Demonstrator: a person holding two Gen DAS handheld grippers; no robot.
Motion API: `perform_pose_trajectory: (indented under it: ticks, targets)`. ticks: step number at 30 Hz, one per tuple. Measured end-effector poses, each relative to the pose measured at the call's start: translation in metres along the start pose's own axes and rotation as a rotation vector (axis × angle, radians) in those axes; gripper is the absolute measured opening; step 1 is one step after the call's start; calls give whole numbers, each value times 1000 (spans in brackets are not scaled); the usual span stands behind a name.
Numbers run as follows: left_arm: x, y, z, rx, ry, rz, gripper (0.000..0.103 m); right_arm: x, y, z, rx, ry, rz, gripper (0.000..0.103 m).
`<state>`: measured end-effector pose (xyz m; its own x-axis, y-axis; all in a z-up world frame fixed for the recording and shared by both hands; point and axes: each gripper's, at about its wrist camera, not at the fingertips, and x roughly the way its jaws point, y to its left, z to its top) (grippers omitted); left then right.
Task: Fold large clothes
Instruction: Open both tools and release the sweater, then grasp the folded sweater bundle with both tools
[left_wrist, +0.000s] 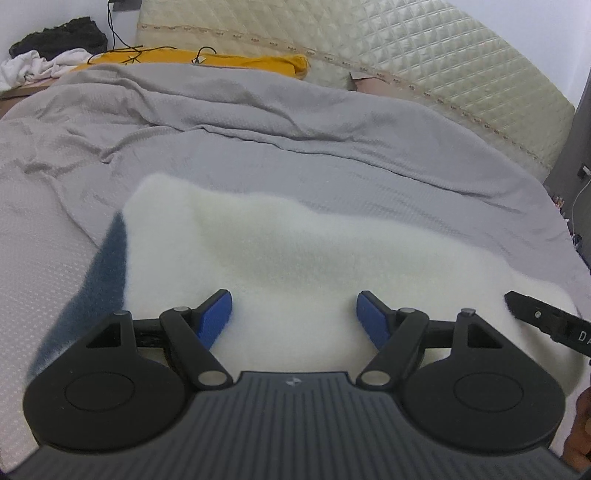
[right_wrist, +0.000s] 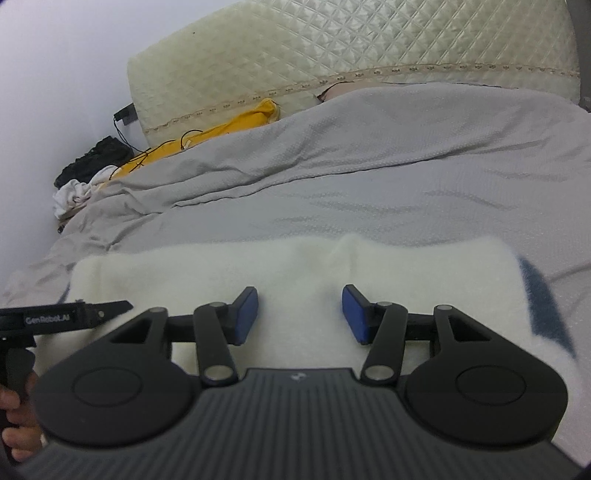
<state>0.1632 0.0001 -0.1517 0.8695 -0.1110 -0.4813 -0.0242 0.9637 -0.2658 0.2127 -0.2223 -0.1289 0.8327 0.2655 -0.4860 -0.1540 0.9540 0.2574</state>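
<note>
On grey bedspread (left_wrist: 332, 155), cream headboard (left_wrist: 424, 48) behind.

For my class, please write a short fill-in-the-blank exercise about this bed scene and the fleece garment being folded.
1. The white fleece garment lies on a ____ bedspread.
2. Near the quilted headboard lies a ____ cloth with a black cable across it.
3. Both the left gripper and right gripper have ____ pads.

Missing words: grey; yellow; blue

Ahead lies a bed under a grey bedspread (left_wrist: 295, 147), a cream quilted headboard (right_wrist: 369, 40) beyond, white wall (right_wrist: 55, 74) left.
</note>
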Motion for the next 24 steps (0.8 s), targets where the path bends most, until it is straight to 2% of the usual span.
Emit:
perform_pose_trajectory:
  ticks: [6, 11, 13, 20, 24]
  targets:
    - [-11, -6, -1, 17, -16, 15, 79, -3, 2, -5, -1, -37, -5, 53]
    - [-45, -7, -6, -26, -37, -8, 79, -15, 5, -6, 30, -40, -15, 53]
    - [-59, -9, -9, -24, -44, -24, 79, -24, 10, -7, 17, -54, -16, 55]
    - [-94, -22, -34, -10, -59, 24, 79, -57, 24, -15, 23, -89, 19, 56]
    - [-111, -24, -46, -27, -60, 23, 79, -84, 32, -21, 25, -113, 48, 58]
